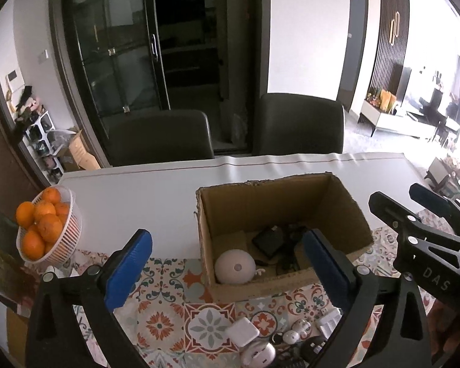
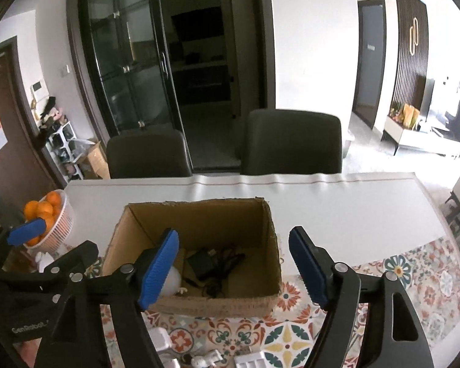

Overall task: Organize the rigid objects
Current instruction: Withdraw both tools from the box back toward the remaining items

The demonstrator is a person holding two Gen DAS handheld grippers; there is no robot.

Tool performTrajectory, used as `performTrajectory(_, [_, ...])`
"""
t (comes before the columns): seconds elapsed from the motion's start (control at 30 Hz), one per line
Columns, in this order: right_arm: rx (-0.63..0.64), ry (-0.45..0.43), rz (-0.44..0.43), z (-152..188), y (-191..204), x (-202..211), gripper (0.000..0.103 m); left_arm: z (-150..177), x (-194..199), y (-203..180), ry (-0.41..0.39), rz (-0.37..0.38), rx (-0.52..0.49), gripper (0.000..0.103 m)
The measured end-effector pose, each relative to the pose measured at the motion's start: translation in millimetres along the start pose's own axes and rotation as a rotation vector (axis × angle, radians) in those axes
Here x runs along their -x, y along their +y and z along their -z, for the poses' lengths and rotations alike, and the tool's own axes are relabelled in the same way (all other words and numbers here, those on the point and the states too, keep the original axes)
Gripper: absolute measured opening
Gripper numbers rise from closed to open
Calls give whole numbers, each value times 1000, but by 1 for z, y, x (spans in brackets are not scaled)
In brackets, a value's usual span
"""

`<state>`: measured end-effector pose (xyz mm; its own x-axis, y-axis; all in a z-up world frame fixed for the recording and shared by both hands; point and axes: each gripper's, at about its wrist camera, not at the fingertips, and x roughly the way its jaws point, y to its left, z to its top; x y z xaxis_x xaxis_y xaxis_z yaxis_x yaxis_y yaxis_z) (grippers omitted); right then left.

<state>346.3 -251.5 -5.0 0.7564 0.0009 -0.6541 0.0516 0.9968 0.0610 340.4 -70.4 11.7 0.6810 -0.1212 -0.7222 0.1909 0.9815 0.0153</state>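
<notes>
Left wrist view: an open brown cardboard box (image 1: 279,230) on the table (image 1: 144,196) holds a white dome (image 1: 234,266) and dark adapter (image 1: 268,240); both hand-held grippers, left (image 1: 227,268) and right (image 2: 233,268), gape empty; foreground gadgets are cut off

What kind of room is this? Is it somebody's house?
Most likely the dining area of a home. There's a white table with two dark chairs pushed up to it, a basket of oranges on the table, and a living room with a TV cabinet off to the right.
</notes>
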Motion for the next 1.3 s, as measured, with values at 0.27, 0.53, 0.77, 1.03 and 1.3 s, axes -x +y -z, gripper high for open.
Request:
performTrajectory(0.27, [15, -53, 12, 13, 10, 32, 77, 18, 22, 4, -29, 3, 6, 103])
performTrajectory(0.53, [14, -73, 6, 37, 14, 51, 77, 44, 37, 9, -37, 3, 35, 103])
performTrajectory(0.77, [-10, -62, -18, 56, 14, 62, 77, 65, 55, 8, -78, -28, 42, 103])
performTrajectory(1.03, [-39, -40, -32, 85, 12, 71, 77, 92, 65, 5, -80, -26, 28, 103])
performTrajectory(1.3, [-28, -40, -25, 110, 16, 78, 77, 117, 70, 2, -88, -35, 22, 103])
